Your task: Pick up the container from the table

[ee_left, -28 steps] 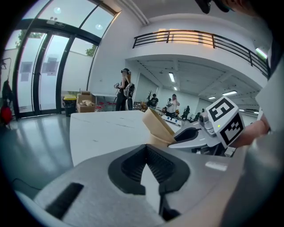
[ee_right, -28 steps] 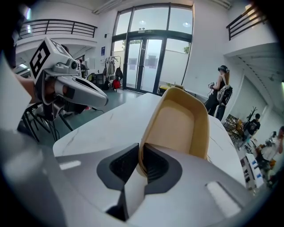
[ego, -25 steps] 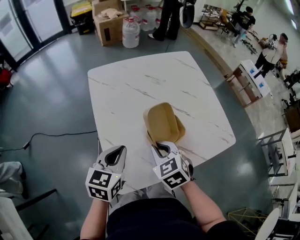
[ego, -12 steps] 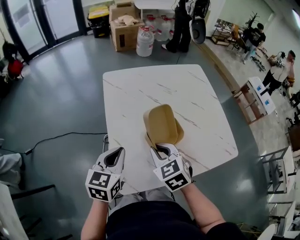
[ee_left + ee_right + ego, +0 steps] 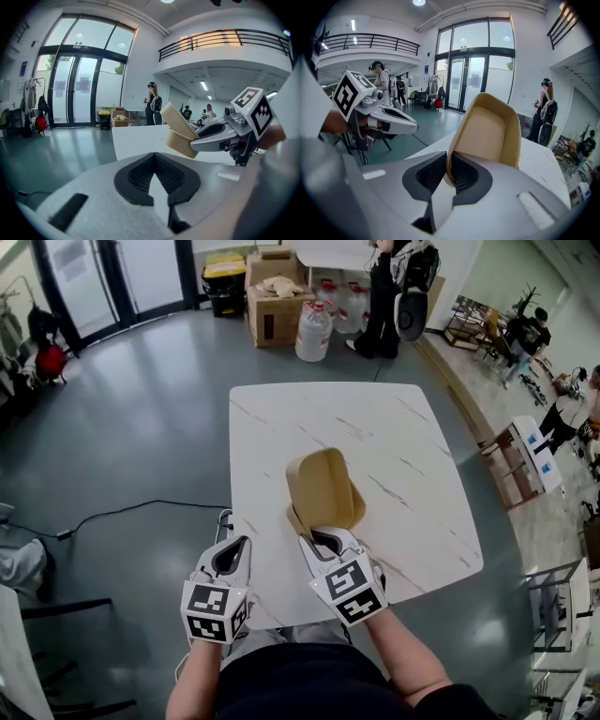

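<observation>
Tan container [image 5: 324, 488] sits tilted over the white surface [image 5: 417, 460] and looks lifted clear of it, at 12 o'clock from the right tool [image 5: 321, 537], which is clamped on its near rim. Left tool [image 5: 232, 555] at 9 o'clock, jaws together, empty. Container is probably light, thin-walled and bendy; pinch the rim gently. No readable brand or writing.

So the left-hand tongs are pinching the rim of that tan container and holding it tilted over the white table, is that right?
Not quite: it is the right tongs that are pinching the rim of the tan container and holding it tilted over the white table. The right gripper view shows the rim clamped there. The left tongs hold nothing.
</observation>
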### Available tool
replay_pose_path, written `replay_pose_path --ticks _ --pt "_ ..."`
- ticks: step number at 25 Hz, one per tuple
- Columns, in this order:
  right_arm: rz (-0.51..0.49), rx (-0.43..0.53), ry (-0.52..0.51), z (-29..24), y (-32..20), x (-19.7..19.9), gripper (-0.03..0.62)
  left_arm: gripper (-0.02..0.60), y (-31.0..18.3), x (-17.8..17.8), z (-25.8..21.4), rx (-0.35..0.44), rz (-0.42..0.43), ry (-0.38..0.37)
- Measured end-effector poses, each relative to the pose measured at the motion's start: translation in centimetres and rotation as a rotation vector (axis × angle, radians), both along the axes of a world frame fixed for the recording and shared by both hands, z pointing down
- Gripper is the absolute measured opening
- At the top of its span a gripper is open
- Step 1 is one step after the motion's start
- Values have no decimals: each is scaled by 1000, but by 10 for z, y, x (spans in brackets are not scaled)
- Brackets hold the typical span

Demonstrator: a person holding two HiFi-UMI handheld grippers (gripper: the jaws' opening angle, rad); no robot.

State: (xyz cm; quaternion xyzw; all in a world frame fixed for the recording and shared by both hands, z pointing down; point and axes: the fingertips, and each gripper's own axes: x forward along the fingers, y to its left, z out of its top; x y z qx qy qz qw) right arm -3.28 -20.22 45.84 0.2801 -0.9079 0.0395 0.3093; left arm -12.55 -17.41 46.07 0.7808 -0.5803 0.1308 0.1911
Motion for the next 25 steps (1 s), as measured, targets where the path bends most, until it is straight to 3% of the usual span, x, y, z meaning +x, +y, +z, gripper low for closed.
replay_pose_path --ticks 8,17,25 --pt "-39 -12 -86 -18 3 -23 33 -2 2 -14 -7 53 -55 -32" --pt "-46 -8 -169 -42 7 -31 32 -2 2 -22 -21 70 -106 -14" --pt "-55 -9 -217 -55 12 -33 32 -2 -3 -15 -44 115 -90 -12"
